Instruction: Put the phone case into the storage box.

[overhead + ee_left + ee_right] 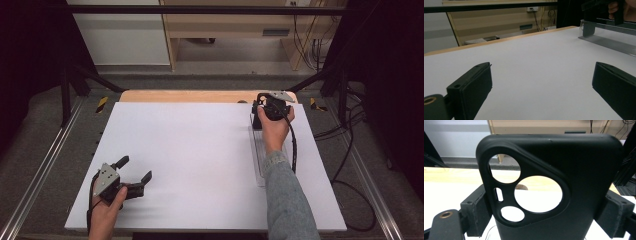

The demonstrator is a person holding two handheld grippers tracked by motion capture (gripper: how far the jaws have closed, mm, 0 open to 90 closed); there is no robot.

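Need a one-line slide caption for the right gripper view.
Right gripper clamps a black phone case upright between its jaws, camera cutouts facing the lens, above the white table.

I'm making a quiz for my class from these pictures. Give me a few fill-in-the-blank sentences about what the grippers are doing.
1. The right gripper is shut on a black phone ____.
2. The case has ____ round camera holes.
3. The left gripper has its jaws ____, nothing between them.
4. The clear tray lies on the white ____.

Missing words: case; three; open; table
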